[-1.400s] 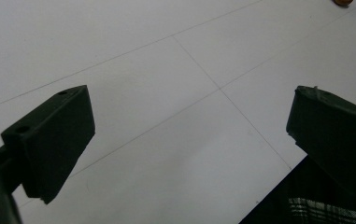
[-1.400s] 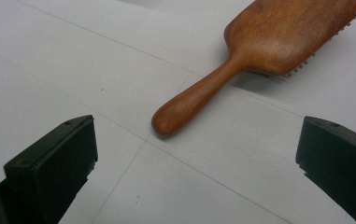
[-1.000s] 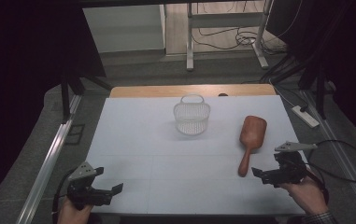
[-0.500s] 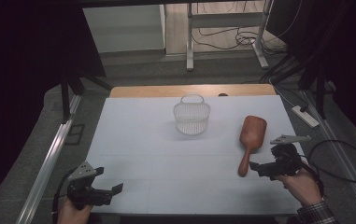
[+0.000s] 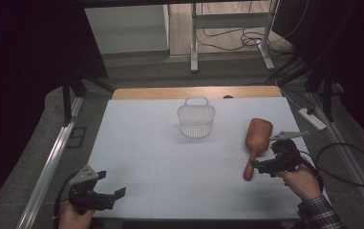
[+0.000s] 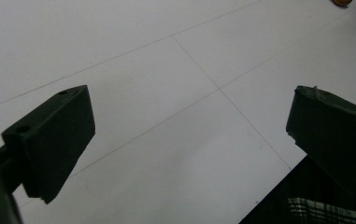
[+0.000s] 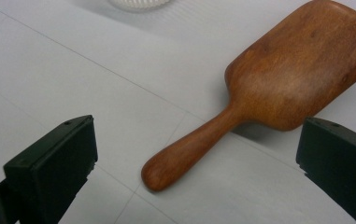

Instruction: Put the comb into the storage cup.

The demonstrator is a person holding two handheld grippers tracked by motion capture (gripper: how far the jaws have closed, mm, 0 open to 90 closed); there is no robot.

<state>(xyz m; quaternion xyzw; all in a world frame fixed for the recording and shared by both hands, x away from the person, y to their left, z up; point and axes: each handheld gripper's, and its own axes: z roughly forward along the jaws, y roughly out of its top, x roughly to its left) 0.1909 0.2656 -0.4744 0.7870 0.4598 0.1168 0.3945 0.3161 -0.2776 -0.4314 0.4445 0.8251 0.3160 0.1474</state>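
A white wire basket [image 5: 196,119] is standing near the middle of the table's far edge, well apart from both my claws, and its rim is just peeking in at the top of my right gripper view. Nothing is lying between my right claw [image 5: 257,168] and the wooden paddle brush [image 5: 257,141], which is resting flat on the white table [image 5: 146,143] toward the right edge, handle pointing at the near edge. I am holding the right claw spread wide and released just beside the handle's tip [image 7: 164,172], the jaws standing either side of it without touching. My left claw [image 5: 112,195] is sitting at the near left corner, also spread wide, gripping nothing, over bare table.
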